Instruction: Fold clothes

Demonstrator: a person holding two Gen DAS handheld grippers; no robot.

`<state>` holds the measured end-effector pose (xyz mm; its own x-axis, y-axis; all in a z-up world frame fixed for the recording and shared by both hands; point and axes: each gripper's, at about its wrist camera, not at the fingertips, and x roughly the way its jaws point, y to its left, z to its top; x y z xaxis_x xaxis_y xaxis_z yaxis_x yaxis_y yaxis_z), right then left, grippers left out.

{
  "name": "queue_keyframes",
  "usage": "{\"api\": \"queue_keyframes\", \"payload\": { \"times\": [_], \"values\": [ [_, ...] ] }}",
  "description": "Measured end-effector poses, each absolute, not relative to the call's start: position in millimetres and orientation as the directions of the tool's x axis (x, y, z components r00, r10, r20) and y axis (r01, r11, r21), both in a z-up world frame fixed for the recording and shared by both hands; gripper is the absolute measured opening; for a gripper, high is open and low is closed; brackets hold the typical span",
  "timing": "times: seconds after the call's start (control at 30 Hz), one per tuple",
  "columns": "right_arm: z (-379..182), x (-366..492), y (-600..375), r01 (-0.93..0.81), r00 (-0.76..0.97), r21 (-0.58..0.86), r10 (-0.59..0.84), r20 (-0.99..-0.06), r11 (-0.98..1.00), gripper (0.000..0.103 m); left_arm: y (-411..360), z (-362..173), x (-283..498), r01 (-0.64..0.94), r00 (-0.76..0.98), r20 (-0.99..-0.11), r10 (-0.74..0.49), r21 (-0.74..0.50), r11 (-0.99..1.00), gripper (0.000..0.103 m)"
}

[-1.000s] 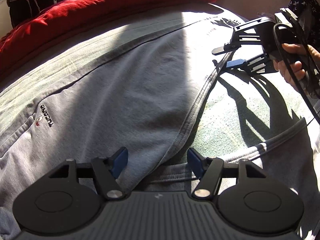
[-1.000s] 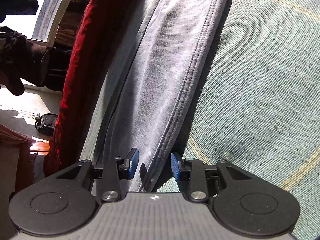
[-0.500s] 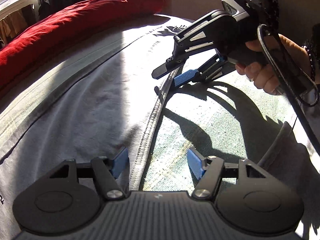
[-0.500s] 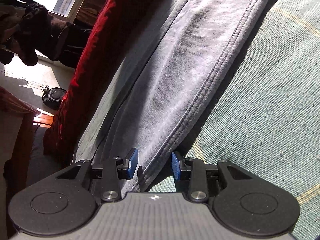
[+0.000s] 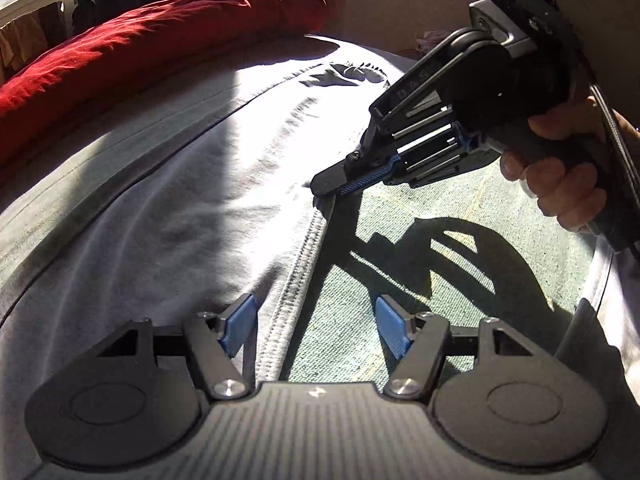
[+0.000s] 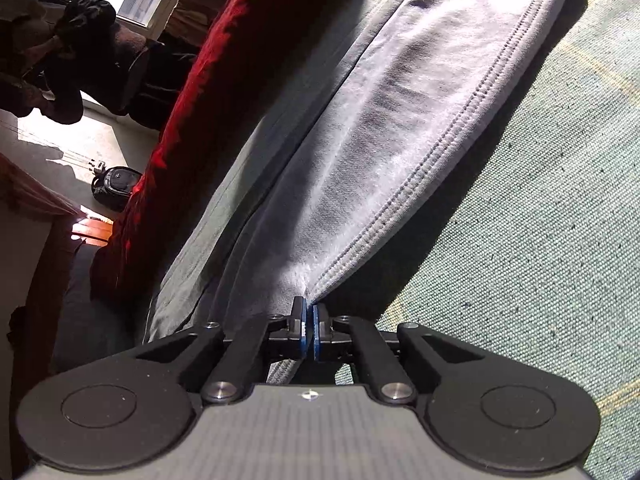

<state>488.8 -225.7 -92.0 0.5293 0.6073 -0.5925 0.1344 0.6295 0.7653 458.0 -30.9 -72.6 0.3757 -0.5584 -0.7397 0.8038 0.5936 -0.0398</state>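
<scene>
A grey garment (image 5: pixel 192 208) lies spread on a pale green bed cover (image 5: pixel 460 256); its stitched hem (image 5: pixel 298 276) runs up the middle of the left wrist view. My left gripper (image 5: pixel 316 330) is open, its blue pads straddling that hem without pressing it. Farther up the same hem, my right gripper (image 5: pixel 328 186), held by a hand (image 5: pixel 560 184), is shut on the grey garment. In the right wrist view the right gripper (image 6: pixel 309 320) pinches the hem (image 6: pixel 420 184) where the grey cloth (image 6: pixel 380 132) bunches at the pads.
A red duvet (image 5: pixel 152 44) lies along the far side of the bed, also the red duvet (image 6: pixel 192 92) at left in the right wrist view. Beyond it are a sunlit floor with a small black device (image 6: pixel 116 182) and dark hanging clothes (image 6: pixel 60 44).
The right gripper's jaws have closed on the garment's hem. The left gripper has moved along the hem toward the right gripper, which now looks larger and nearer.
</scene>
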Motion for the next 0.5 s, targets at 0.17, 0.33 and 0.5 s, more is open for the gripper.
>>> {"api": "queue_keyframes", "payload": {
  "times": [0.17,0.33,0.5],
  "values": [
    [-86,485,-223,0.178,0.482,0.684,0.543,-0.688,0.708,0.004,-26,-59,444,0.838,0.358,-0.736,-0.575,-0.017,0.545,0.066],
    [-66,481,-231,0.219,0.467,0.628,0.485,-0.740,0.747,0.016,1,-48,451,0.803,0.396,-0.747,-0.534,-0.001,0.596,0.067],
    [-35,490,-223,0.115,0.500,0.514,0.397,-0.769,0.850,0.023,42,-42,478,0.699,0.476,-0.747,-0.465,0.000,0.715,0.067]
  ]
}}
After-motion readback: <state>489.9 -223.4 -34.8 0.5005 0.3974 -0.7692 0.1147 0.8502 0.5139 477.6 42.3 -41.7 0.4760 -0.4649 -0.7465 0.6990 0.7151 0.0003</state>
